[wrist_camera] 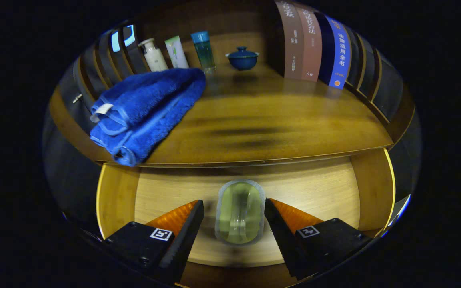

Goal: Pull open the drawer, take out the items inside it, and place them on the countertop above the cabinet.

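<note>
Glass in open drawer, not yet gripped.

The gripper (pixel 234 224) is spread, its fingers flanking the clear glass (pixel 240 212) on the drawer (pixel 318 188) floor, neither visibly pressing it. Risks, as judged: smooth glass could slip or tip if closed off-centre; lifting could strike the countertop (pixel 262 120) edge overhanging it. The folded blue towel (pixel 146 108) overhangs that edge and could be dragged off.

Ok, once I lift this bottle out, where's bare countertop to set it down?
The wide middle of the countertop is bare, bordered by the blue towel, the books and the lidded bowl. It is crowded along the back by the toiletry bottles. The gripper is open, fingers either side of the clear bottle in the drawer.
</note>
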`<state>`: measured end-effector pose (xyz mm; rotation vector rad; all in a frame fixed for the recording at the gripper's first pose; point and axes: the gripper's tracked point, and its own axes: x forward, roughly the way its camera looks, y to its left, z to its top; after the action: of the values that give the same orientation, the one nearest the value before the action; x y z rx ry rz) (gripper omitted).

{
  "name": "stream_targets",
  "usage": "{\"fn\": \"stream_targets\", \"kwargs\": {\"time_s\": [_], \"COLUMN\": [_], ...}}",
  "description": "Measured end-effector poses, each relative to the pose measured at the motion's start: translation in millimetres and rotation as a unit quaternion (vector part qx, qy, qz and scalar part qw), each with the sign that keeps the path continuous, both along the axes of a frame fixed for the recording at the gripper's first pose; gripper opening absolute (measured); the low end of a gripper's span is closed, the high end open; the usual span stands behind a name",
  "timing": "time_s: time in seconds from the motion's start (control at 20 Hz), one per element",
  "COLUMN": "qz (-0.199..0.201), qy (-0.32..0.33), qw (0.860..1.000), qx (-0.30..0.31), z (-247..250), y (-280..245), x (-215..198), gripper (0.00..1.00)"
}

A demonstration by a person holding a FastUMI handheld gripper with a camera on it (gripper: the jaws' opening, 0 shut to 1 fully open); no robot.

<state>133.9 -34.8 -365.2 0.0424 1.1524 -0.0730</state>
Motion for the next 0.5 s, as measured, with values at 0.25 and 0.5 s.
{"fn": "stream_targets", "kwargs": {"time_s": [0.25,0.5], "qz": [-0.007,-0.006], "qy": [0.039,0.053], "qw": [0.999,0.998], "qx": [-0.011,-0.03], "z": [-14.8,-20.9], "y": [-4.5,-11.9], "x": [-1.2,-2.8], "gripper": [0.72,0.35]}}
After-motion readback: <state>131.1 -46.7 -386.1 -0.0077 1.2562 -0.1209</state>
